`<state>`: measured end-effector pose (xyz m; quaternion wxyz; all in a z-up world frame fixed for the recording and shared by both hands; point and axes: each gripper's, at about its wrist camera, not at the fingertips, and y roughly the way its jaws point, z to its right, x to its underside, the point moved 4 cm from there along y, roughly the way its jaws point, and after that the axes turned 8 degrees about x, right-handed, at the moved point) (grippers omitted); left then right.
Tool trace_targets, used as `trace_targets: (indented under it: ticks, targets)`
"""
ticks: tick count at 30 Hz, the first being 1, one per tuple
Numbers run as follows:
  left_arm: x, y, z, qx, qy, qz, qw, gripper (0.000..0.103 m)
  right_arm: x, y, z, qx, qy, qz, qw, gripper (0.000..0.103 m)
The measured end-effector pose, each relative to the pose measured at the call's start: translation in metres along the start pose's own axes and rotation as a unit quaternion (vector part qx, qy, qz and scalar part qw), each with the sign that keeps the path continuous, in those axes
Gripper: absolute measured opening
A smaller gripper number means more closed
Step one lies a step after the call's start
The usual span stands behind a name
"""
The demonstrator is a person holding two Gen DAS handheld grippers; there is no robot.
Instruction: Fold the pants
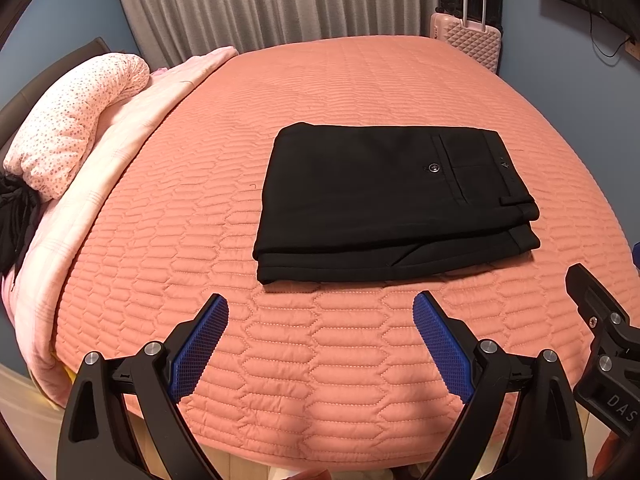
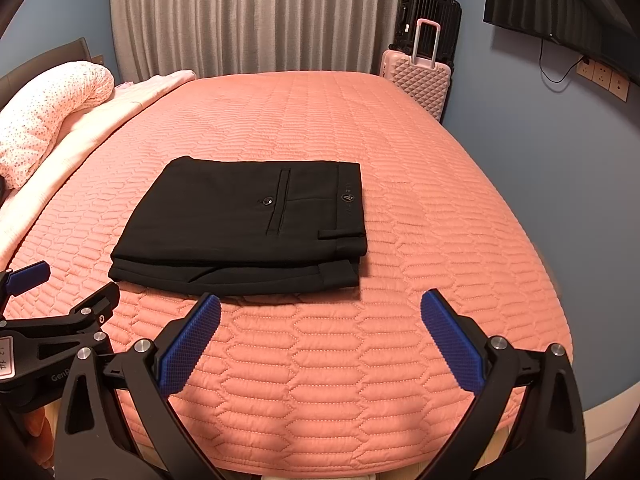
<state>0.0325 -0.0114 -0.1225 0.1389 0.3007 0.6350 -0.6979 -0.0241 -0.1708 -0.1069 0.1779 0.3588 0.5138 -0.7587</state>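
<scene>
Black dress pants (image 1: 384, 200) lie folded near bed's (image 1: 320, 360) front edge; looks done. My L tongs (image 1: 320, 316) & R tongs (image 2: 320, 316) wide apart, empty.

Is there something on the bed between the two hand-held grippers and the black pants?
Nothing visible. Only bare quilted bedspread lies between the open left hand-held gripper and the folded black pants, and likewise before the open right hand-held gripper. The pillow and blanket lie far left.
</scene>
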Motion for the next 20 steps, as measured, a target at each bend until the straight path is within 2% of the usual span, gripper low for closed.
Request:
trace_targets:
  ticks: [11,20]
  targets:
    - [0.002,-0.0057,0.0047,-0.008,0.016,0.024,0.9996,0.092,0.0022,0.0003,0.0023,0.003,0.002,-0.002,1.0,0.098]
    - [0.0024,0.0005,-0.0027,0.003,-0.006,0.001,1.0,0.092,0.0035,0.0002,0.0048,0.006,0.004,-0.001,1.0,0.098]
